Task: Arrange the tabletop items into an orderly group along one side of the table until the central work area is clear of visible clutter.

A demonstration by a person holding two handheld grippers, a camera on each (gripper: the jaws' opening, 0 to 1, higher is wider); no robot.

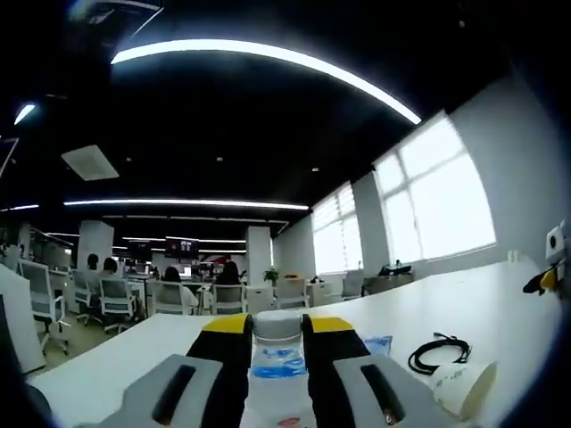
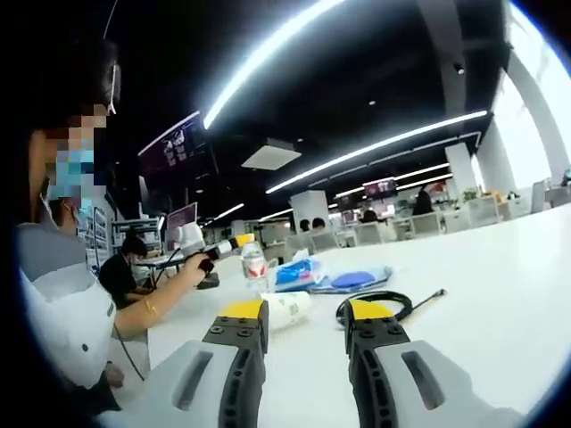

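left claw (image 1: 277,343) clamps the water bottle (image 1: 277,357) between its jaws.

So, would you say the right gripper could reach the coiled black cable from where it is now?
Probably yes. The right gripper is open and empty, the coiled black cable lies just ahead of its fingers on the white table, and nothing sits between them.
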